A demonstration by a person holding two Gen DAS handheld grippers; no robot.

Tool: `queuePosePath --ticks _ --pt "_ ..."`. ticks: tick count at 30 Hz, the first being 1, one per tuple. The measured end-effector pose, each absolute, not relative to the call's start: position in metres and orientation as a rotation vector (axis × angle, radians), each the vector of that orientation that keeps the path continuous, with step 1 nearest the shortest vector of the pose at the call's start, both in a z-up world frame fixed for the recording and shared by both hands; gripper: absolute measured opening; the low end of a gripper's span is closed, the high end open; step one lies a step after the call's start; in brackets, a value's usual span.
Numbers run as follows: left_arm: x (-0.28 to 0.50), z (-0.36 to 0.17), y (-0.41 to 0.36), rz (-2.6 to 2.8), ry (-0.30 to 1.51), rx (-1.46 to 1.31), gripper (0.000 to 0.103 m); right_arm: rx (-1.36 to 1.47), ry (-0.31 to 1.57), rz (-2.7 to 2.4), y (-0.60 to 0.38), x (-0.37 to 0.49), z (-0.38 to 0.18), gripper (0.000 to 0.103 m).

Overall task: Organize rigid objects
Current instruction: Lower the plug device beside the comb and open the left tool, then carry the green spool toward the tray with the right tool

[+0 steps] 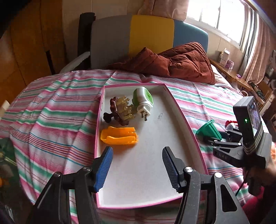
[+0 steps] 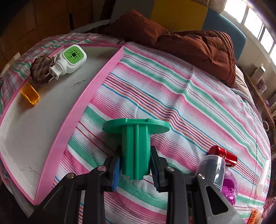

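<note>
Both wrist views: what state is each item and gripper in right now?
left gripper: open, empty, over tray.
right gripper: shut on green spool.
pink tray: on bed, holding three items.
orange holder: lying in tray.
plug-in unit: lying on its side in tray.
brown hair clip: in tray, against the plug-in unit.

striped bedsheet [image 1: 51, 110], brown quilt [image 1: 188, 63] — curtained window [image 1: 215, 15]

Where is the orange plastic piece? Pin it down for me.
The orange plastic piece lies inside the pink-rimmed tray, near its left wall, just in front of the brown hair claw.
</note>
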State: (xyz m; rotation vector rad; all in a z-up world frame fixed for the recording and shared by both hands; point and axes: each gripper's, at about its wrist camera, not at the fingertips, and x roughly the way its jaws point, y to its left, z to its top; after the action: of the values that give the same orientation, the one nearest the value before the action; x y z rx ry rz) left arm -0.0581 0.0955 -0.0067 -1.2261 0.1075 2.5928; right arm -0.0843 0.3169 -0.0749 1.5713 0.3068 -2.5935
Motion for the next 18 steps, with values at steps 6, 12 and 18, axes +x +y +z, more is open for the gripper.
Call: queuePosePath --ticks 6,12,18 --pt "-0.044 -0.005 0.087 2.610 0.129 -1.220 0.060 1.562 0.294 -2.607 0.318 -0.085 -0.076 0.029" --pt "-0.035 -0.007 0.079 2.616 0.109 -1.226 0.060 1.546 0.285 -2.632 0.318 -0.084 -0.077 0.029" --pt "-0.031 -0.010 0.068 2.615 0.077 -1.232 0.060 1.535 0.267 -2.675 0.316 -0.081 -0.079 0.029"
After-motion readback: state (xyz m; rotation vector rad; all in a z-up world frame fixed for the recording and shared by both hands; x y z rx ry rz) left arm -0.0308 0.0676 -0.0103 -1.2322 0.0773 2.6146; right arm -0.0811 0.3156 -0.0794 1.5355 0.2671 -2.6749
